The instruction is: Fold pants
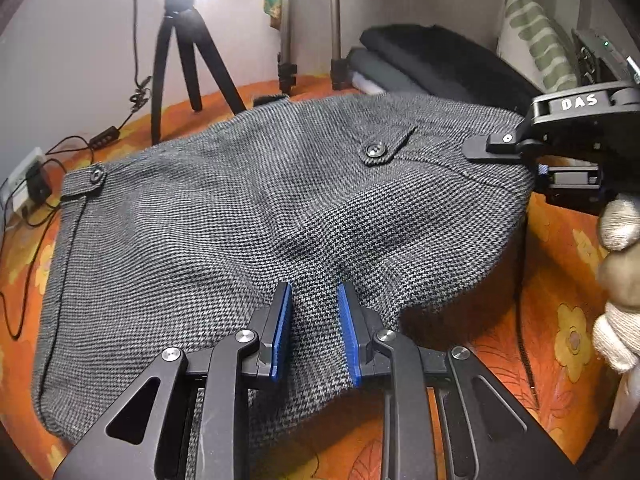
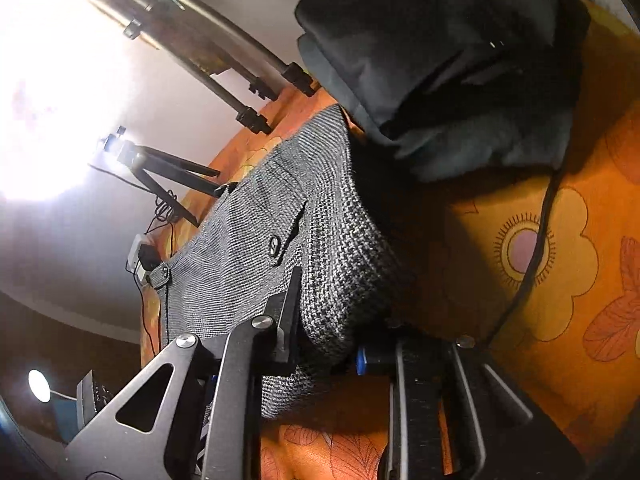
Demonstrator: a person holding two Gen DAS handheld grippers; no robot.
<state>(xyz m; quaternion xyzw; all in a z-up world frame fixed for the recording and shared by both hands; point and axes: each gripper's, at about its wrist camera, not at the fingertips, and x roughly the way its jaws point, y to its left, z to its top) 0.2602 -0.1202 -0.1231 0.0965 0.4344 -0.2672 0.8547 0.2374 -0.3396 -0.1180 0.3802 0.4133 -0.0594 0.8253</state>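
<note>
Your left gripper (image 1: 314,320) pinches a raised fold at the near edge of the grey houndstooth pants (image 1: 224,216), which lie spread across the orange flowered bedspread (image 1: 560,320). Your right gripper (image 1: 532,164), held by a gloved hand (image 1: 618,280), clamps the pants' right edge, lifting it off the bedspread. Beyond the far edge, a black tripod (image 1: 180,60) and a stack of dark folded clothes (image 1: 440,60) stand close. A cable (image 2: 536,248) crosses the open bedspread to the right.
</note>
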